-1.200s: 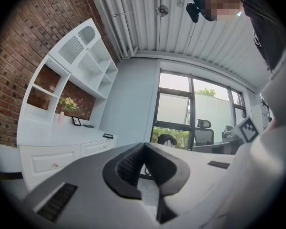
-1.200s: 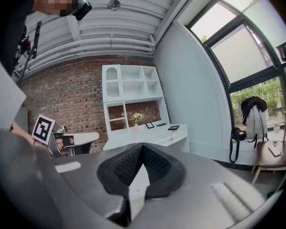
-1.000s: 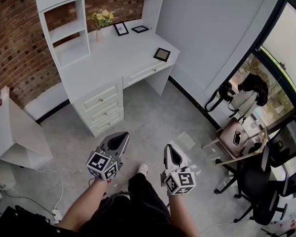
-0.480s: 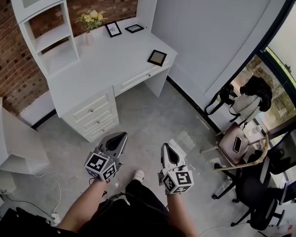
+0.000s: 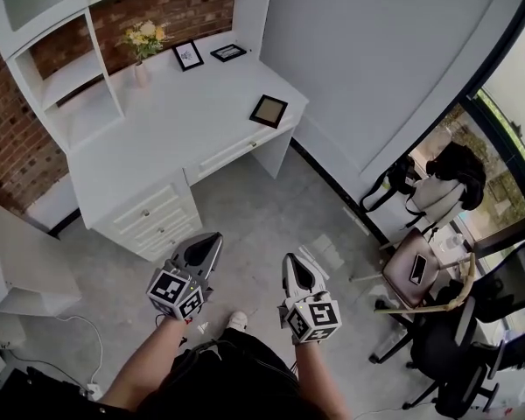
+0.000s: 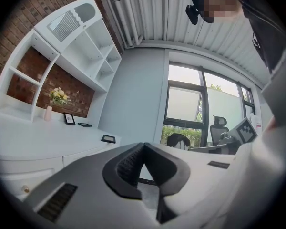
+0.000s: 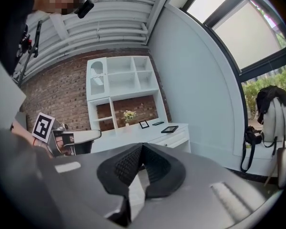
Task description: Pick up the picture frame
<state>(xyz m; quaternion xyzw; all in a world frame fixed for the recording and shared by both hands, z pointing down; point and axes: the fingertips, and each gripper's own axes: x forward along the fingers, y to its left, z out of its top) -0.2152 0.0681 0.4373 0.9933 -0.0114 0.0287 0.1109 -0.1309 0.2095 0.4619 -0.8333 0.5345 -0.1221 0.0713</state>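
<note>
Here's the picture frame (image 5: 269, 110), just above centre in the head view: a dark, near-square border round a pale brownish middle. It lies flat on the white desk (image 5: 184, 125), close to the front right corner, with nothing touching it. Further back, upper left, stand a small upright frame (image 5: 188, 55), another flat frame (image 5: 228, 52) and a vase of yellow flowers (image 5: 142, 42). Low in the picture, both tools hang over the grey floor (image 5: 262, 208), well apart from the desk. Left gripper (image 5: 212, 240): pads meeting at the tips, nothing between them. Right gripper (image 5: 291, 261): likewise closed and empty.
</note>
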